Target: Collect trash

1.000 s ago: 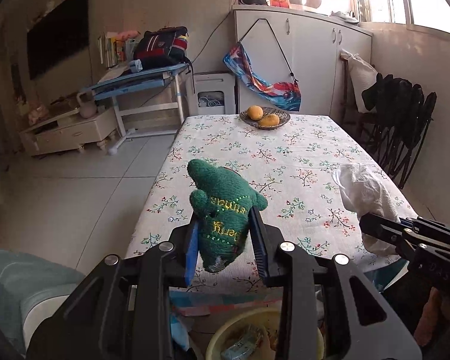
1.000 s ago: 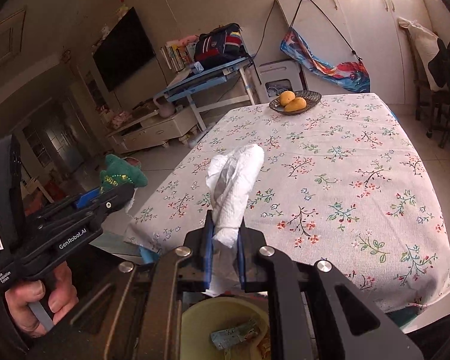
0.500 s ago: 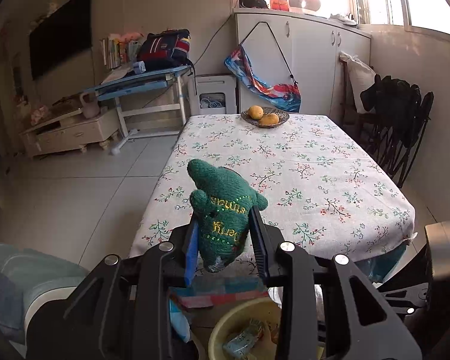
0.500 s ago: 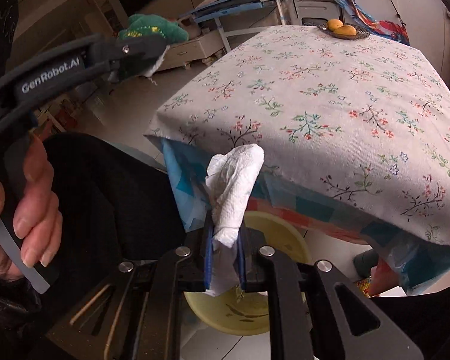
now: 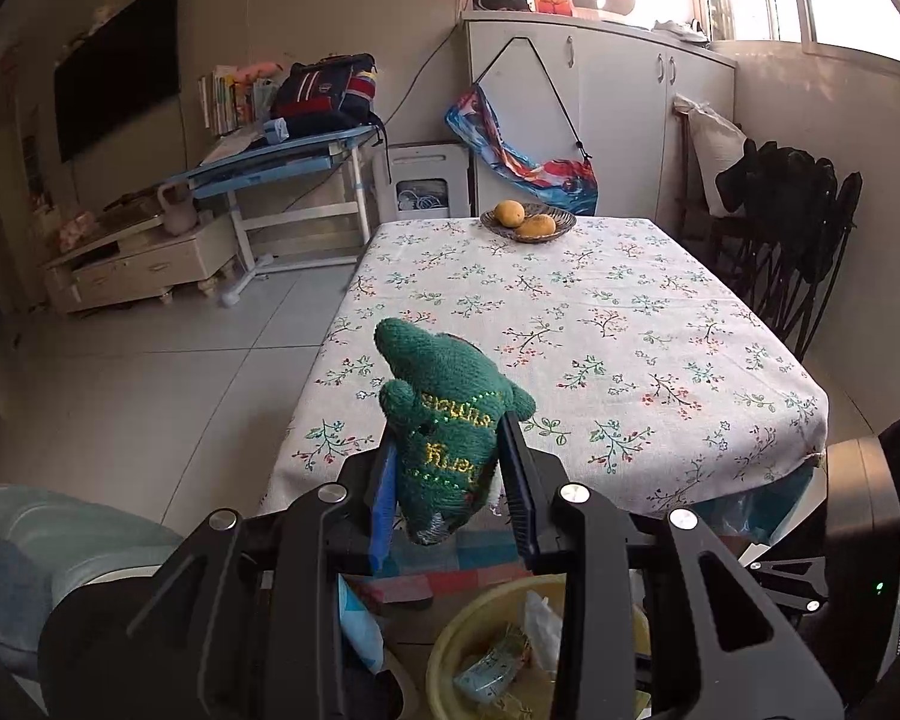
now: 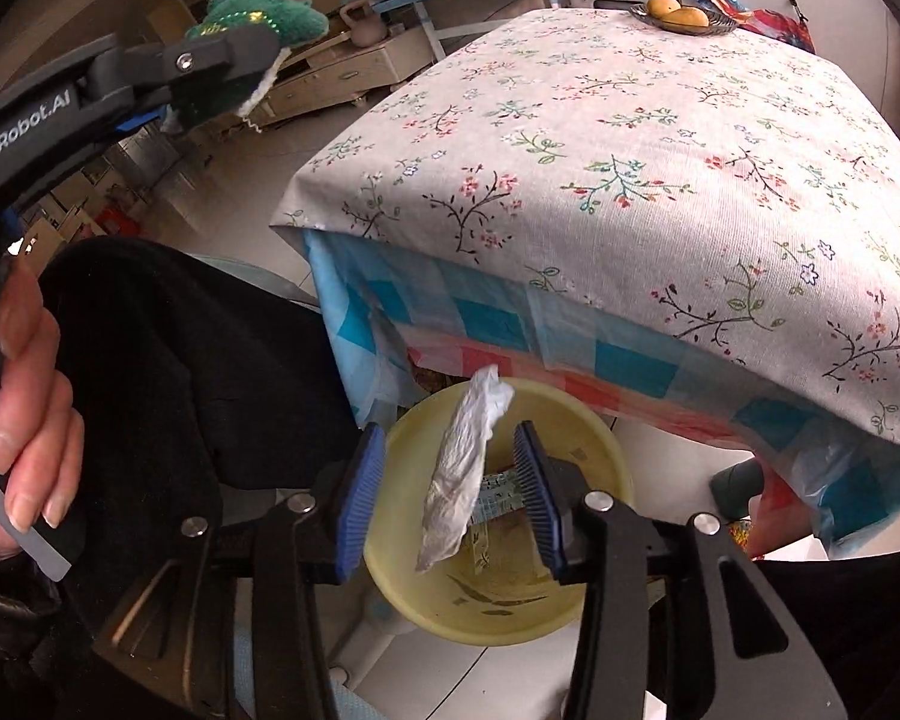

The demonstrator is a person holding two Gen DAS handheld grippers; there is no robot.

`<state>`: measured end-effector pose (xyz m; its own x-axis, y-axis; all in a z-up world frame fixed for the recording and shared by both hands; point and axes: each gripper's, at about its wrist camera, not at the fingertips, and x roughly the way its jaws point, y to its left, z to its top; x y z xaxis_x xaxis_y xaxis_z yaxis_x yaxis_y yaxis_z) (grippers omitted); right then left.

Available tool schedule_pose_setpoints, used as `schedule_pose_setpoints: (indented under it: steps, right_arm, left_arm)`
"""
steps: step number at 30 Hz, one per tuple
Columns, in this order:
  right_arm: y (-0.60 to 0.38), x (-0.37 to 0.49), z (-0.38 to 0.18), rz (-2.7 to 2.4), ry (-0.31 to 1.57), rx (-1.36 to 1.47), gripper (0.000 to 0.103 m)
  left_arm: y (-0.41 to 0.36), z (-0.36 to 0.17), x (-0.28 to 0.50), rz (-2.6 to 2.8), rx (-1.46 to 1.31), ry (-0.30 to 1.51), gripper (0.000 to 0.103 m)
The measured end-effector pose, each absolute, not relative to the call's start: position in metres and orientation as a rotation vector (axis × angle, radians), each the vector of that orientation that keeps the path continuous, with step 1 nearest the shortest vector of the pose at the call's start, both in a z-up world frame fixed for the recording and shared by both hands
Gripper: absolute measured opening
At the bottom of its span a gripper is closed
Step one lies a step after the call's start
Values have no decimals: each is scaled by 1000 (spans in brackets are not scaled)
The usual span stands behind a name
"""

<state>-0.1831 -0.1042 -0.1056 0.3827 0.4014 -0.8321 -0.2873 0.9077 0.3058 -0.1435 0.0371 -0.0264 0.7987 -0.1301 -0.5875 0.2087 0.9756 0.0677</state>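
Crumpled white tissue [image 6: 463,468] sits between the right gripper's [image 6: 450,495] blue pads, clear of both, directly above a yellow bin [image 6: 606,462] on the floor at the near edge of the table. Right jaws have just been opening; they stand apart now, not pressing the tissue, gap visible each side. Tissue tilted, top end leaning right, blurred. Bin already holds a bluish wrapper [image 6: 498,489] and other scraps; can't tell what they are.

Left gripper [image 5: 453,483] is clamped on a green knitted toy [image 5: 450,420] with gold stitched lettering, pads squeezing its lower half, head sticking up above the fingers. In the right wrist view the same toy [image 6: 258,15] shows at upper left, held up beside the table, well above the bin. A person's hand [image 6: 27,414] wraps the left gripper's handle at the left edge.

Table carries a floral tablecloth [image 5: 600,324] over a checked blue and red plastic sheet [image 6: 570,354] hanging at the near edge. Far end of the table: a dark dish [image 5: 528,222] with two yellow-orange fruits. In the left wrist view the bin [image 5: 450,654] is at the bottom, partly hidden behind the gripper's frame, white tissue and wrapper inside it.

Far left: blue desk [image 5: 282,159] with a backpack on it, dark TV [image 5: 117,66] on the wall. Far right: white cabinets [image 5: 624,114].
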Motion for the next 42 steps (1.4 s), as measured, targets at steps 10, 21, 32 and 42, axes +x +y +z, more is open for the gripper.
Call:
schedule_pose_setpoints:
  steps: [10, 21, 32, 42]
  right_arm:
    - [-151, -186, -71, 218, 896, 214, 66]
    - [-182, -202, -42, 111, 708, 290, 76]
    - [-184, -198, -41, 96, 686, 294, 81]
    - [-180, -201, -37, 66, 667, 260, 83]
  left_arm:
    - [19, -61, -155, -304, 264, 755, 30]
    - [-13, -137, -170, -442, 460, 1130, 35]
    - [-13, -132, -173, -438, 454, 1122, 48]
    - [-10, -114, -174, -390, 435, 1013, 60]
